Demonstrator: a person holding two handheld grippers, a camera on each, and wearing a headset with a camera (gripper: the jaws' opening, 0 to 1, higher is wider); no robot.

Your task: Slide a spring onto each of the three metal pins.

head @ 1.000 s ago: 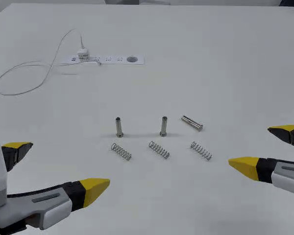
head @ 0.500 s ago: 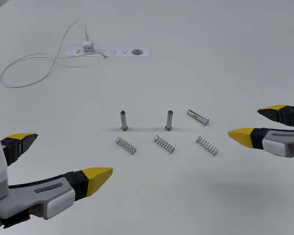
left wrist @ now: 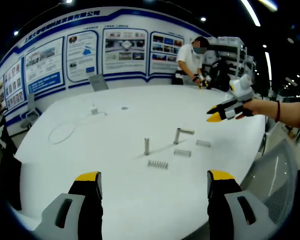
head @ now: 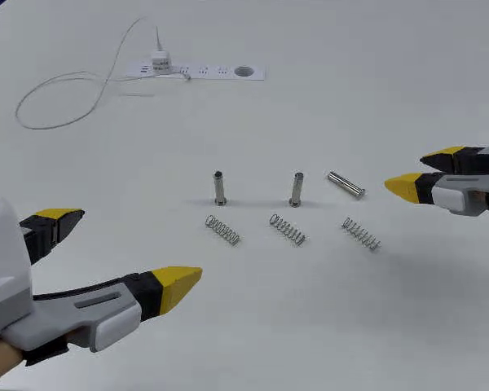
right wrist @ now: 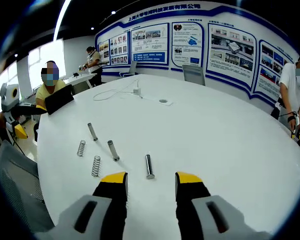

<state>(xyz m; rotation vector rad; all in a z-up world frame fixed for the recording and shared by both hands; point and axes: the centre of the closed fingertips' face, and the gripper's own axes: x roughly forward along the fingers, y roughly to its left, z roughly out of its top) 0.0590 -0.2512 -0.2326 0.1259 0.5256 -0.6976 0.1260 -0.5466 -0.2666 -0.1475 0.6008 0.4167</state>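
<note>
Head view: 0 of 3 done. Springs (head: 287,230) lie loose on table (head: 391,81), one before each pin. Two upright pins (head: 297,189); third pin (head: 345,184) lies flat. Left gripper (head: 129,246) wide open, right gripper (head: 409,173) partly open, both empty.

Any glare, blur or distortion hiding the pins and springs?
Head view: even light, sharp, faint shadows beside the pins and springs. Left gripper view: fisheye bends the table edge; ceiling lights flare, parts small but distinct. Right gripper view: same bending, bright patch at left, lying pin sharp.
</note>
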